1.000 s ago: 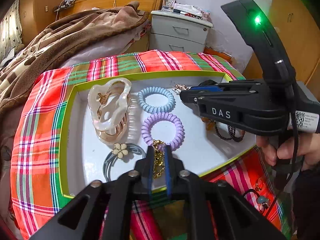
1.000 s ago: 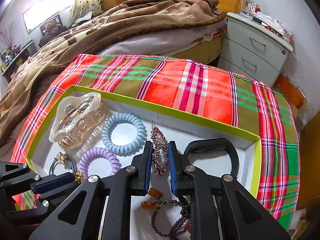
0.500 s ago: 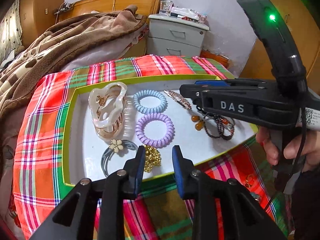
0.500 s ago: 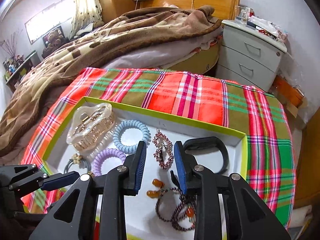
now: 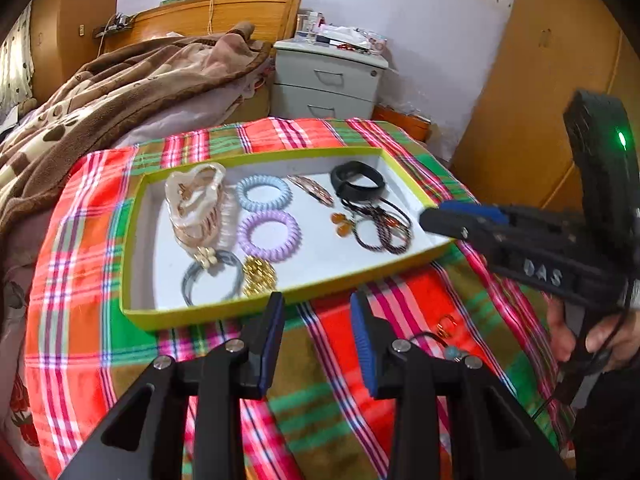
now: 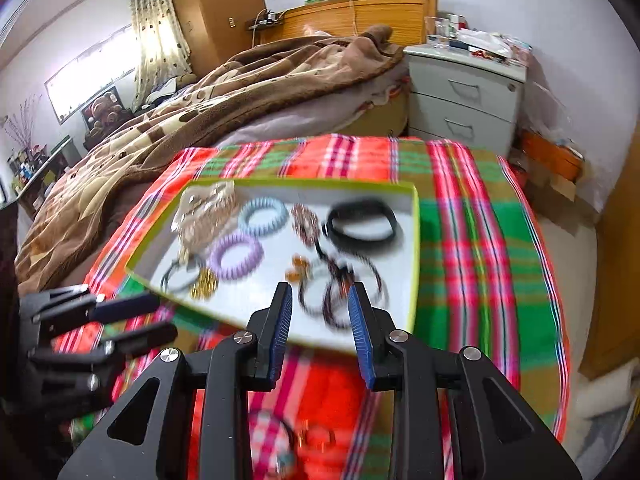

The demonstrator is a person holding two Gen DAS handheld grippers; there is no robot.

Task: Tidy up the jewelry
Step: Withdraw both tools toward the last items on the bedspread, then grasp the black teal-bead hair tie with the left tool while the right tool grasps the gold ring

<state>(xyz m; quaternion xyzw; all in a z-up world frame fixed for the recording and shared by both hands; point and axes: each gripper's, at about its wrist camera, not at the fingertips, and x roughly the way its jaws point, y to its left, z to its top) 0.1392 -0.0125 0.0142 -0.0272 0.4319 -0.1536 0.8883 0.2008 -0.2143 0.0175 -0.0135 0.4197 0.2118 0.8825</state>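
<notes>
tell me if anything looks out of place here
Yes: a gold ring and a small pendant on a cord lie loose on the plaid cloth, outside the tray that holds the other jewelry.

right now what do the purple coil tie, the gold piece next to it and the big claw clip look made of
Purple coil tie: likely glossy plastic, ribbed spiral.
Gold piece: seemingly metal, bright glinting links.
Claw clip: probably translucent plastic or acetate, pale and see-through.

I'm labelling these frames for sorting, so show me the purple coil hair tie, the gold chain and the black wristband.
purple coil hair tie (image 5: 245,236): left wrist view, on the left arc of its coil.
gold chain (image 5: 259,276): left wrist view, middle of the heap.
black wristband (image 5: 357,193): left wrist view, on the band's near side.
</notes>
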